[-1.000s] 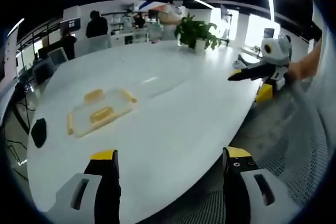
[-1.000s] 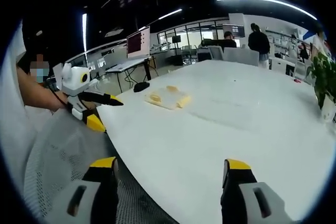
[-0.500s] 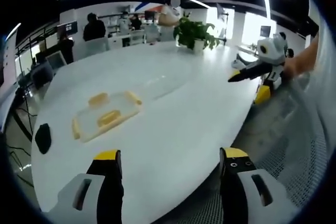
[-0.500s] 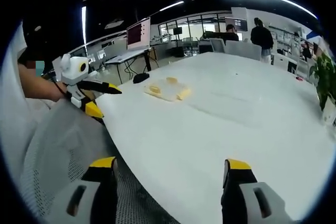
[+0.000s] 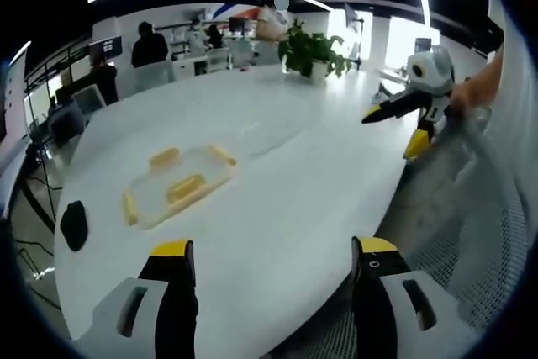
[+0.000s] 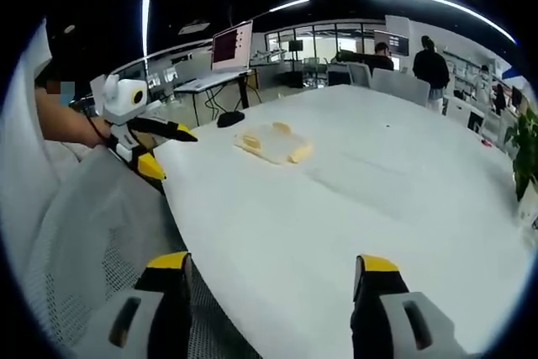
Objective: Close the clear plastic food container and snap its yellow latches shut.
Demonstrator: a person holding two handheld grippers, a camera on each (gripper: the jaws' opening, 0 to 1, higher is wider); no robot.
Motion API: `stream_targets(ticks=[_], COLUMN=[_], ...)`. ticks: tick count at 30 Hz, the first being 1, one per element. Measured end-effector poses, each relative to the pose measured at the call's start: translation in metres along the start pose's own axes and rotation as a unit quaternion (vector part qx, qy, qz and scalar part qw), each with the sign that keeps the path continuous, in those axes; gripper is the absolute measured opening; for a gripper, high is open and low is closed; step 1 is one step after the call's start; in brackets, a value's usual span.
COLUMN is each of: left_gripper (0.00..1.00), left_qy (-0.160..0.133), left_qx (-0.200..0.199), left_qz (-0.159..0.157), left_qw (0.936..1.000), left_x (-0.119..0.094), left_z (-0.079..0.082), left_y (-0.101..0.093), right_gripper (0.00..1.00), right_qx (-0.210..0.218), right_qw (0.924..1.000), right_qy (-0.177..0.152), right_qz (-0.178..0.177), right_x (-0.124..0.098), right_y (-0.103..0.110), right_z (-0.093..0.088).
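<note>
**Both grippers held off the table edge, container well ahead**

In the left gripper view, your left gripper (image 5: 271, 292) stands wide open with nothing between its black, yellow-tipped jaws, low over the near edge of the smooth, glossy white oval table (image 5: 286, 166). The right gripper (image 6: 269, 296) is likewise spread wide and empty over the table edge. Just beside you is grey mesh chair (image 5: 471, 233) fabric.

Farther out, left of centre in the left gripper view, the container (image 5: 178, 187) lies flat on the table: a clear, shallow, rounded rectangle with yellow latches (image 5: 186, 188), its long axis running from near-left to far-right. A dark mouse (image 5: 74, 224) lies near it at the table's left edge. At the far end stands a leafy plant (image 5: 314, 52).
</note>
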State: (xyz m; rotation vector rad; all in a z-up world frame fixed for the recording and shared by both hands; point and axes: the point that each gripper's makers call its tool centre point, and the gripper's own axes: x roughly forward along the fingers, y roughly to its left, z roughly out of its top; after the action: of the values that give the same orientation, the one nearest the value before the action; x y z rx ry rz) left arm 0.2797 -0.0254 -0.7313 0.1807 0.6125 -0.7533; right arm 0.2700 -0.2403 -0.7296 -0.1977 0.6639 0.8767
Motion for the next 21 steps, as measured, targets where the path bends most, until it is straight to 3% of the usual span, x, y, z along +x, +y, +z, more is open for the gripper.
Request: stream_targets(ticks=[7, 21], left_gripper=[0.74, 0.73], left_qy=[0.005, 0.010], left_qx=[0.026, 0.026], left_qz=[-0.008, -0.012], left_qw=[0.9996, 0.9996], left_x=[0.001, 0.010], left_z=[0.003, 0.007], left_y=[0.003, 0.022], right_gripper=[0.78, 0.77], right_qx=[-0.006, -0.027], right_qw=[1.0000, 0.9992], right_qy=[-0.005, -0.006], right_qz=[0.007, 0.028], right_x=[0.014, 0.044], right_y=[0.001, -0.002], right_z=[0.015, 0.040])
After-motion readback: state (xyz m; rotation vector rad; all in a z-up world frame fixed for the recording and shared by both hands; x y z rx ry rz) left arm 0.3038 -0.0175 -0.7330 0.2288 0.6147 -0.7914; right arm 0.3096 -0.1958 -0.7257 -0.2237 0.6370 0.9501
